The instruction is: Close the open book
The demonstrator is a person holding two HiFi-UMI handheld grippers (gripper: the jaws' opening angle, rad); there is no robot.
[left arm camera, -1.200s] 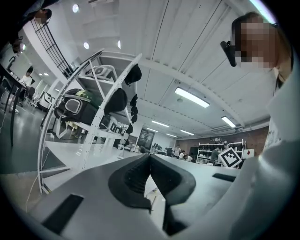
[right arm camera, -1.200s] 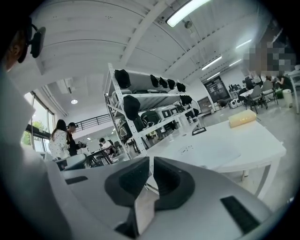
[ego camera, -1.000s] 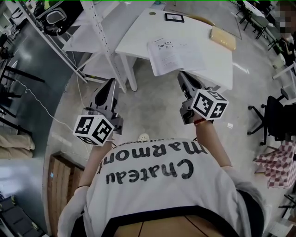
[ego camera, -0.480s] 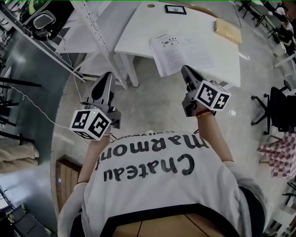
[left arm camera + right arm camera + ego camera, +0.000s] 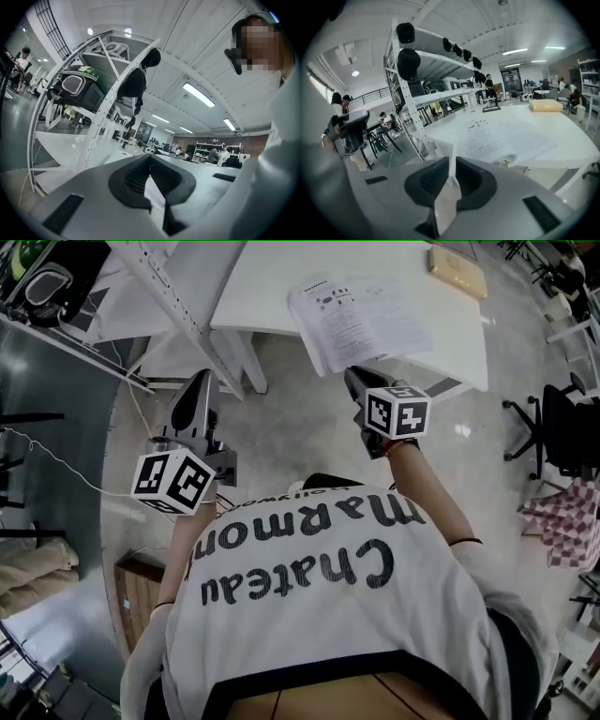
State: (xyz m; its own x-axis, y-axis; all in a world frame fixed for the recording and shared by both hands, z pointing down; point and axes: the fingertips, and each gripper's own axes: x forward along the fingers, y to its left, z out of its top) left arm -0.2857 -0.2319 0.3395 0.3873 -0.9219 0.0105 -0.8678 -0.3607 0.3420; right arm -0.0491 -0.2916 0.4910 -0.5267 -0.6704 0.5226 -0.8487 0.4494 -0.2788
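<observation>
The open book [image 5: 361,320] lies spread flat on the white table [image 5: 272,296], its near corner at the table's front edge. My right gripper [image 5: 354,376] is shut and points at that near edge from just below it. In the right gripper view the book [image 5: 501,136] lies just ahead of the shut gripper [image 5: 452,161], with a curled page at its front. A thin white strip shows in the slit between the jaws. My left gripper [image 5: 197,381] hangs over the floor, left of the table. In its own view this gripper [image 5: 150,159] is shut and empty.
A white metal rack [image 5: 178,296] stands left of the table, by my left gripper. A yellowish box [image 5: 457,271] lies at the table's far right. An office chair [image 5: 562,442] is at the right. A wooden crate [image 5: 141,596] sits on the floor behind me at the left.
The person has stepped toward the table, so the book lies nearer. My right gripper has dropped and tipped downward under the book's edge. My left gripper has moved forward.
</observation>
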